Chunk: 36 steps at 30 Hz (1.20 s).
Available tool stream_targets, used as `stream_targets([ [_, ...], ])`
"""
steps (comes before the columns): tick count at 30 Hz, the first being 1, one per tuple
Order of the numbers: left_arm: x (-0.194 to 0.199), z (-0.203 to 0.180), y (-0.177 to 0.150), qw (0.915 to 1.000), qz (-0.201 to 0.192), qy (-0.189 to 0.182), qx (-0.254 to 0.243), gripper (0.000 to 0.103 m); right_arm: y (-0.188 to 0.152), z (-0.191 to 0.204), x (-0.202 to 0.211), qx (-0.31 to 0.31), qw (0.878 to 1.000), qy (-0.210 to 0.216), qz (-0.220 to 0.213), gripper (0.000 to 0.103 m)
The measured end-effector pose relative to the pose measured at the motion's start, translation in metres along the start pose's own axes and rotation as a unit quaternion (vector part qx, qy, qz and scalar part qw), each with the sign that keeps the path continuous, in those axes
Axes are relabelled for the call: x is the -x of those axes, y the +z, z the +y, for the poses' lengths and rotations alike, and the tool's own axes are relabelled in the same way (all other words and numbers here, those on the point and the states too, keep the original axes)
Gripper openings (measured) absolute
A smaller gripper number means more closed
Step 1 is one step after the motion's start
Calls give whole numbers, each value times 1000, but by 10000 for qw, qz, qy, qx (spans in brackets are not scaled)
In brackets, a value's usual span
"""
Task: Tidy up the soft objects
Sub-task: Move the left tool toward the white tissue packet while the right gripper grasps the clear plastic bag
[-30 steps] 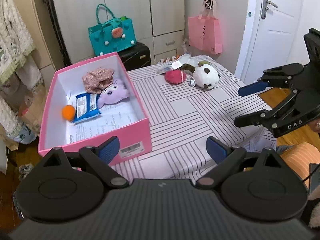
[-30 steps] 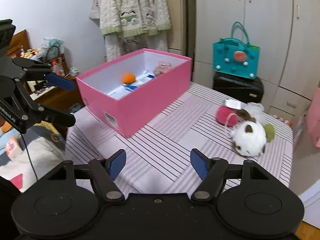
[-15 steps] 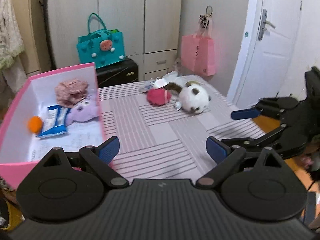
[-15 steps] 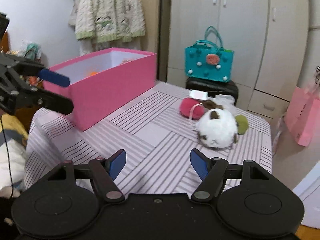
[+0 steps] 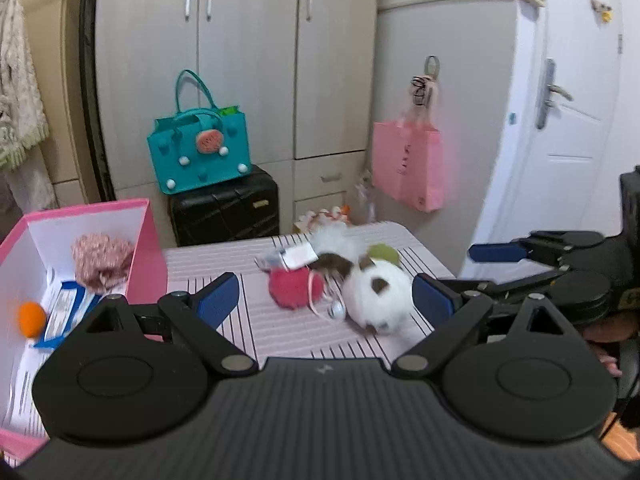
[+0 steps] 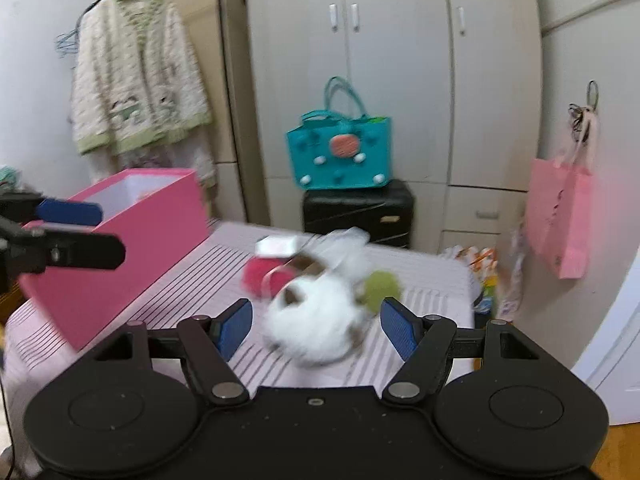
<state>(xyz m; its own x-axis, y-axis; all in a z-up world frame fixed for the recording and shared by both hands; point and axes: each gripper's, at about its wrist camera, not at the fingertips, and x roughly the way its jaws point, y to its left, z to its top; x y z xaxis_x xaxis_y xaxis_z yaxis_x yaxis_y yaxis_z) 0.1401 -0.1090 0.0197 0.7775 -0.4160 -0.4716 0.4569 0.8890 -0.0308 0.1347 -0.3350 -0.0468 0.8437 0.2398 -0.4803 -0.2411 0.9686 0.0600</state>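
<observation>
Left wrist view: your pink box point(image 5: 146, 240) holds an orange ball point(image 5: 31, 319), blue packet point(image 5: 66, 312) and pinkish cloth point(image 5: 102, 260).
The white plush point(image 5: 378, 298) lies blurred on the table; both grippers, left point(image 5: 324, 300) and right point(image 6: 316, 328), gape wide, holding nothing.

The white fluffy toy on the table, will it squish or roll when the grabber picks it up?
The white plush toy looks fluffy and round, so it will probably squish and feel light. It might roll if nudged. The looped ribbon beside it could possibly snag.
</observation>
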Motion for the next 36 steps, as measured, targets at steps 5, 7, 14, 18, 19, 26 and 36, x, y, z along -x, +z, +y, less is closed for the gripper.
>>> stream_targets([
  [5, -39, -4, 17, 9994, 237, 107, 216, 91, 35, -21, -32, -17, 9998, 134, 113, 75],
  [7, -56, -6, 24, 9990, 277, 295, 198, 91, 48, -27, -48, 60, 9996, 168, 198, 75],
  [14, -112, 1, 39, 9950, 630, 547, 543, 81, 70, -44, -100, -137, 9973, 507, 507, 64],
  [18, -144, 19, 38, 9894, 923, 518, 990, 78, 71, -54, -127, -258, 9957, 691, 554, 63],
  [19, -149, 20, 37, 9885, 936, 634, 1008, 78, 70, -56, -134, -350, 9947, 751, 605, 63],
  [26, -174, 26, 26, 9852, 1090, 876, 996, 77, 57, -61, -170, -561, 9864, 1053, 1130, 63],
  [36, -189, 45, 15, 9774, 1271, 774, 1500, 62, 46, -60, -189, -400, 9805, 1350, 1367, 63],
])
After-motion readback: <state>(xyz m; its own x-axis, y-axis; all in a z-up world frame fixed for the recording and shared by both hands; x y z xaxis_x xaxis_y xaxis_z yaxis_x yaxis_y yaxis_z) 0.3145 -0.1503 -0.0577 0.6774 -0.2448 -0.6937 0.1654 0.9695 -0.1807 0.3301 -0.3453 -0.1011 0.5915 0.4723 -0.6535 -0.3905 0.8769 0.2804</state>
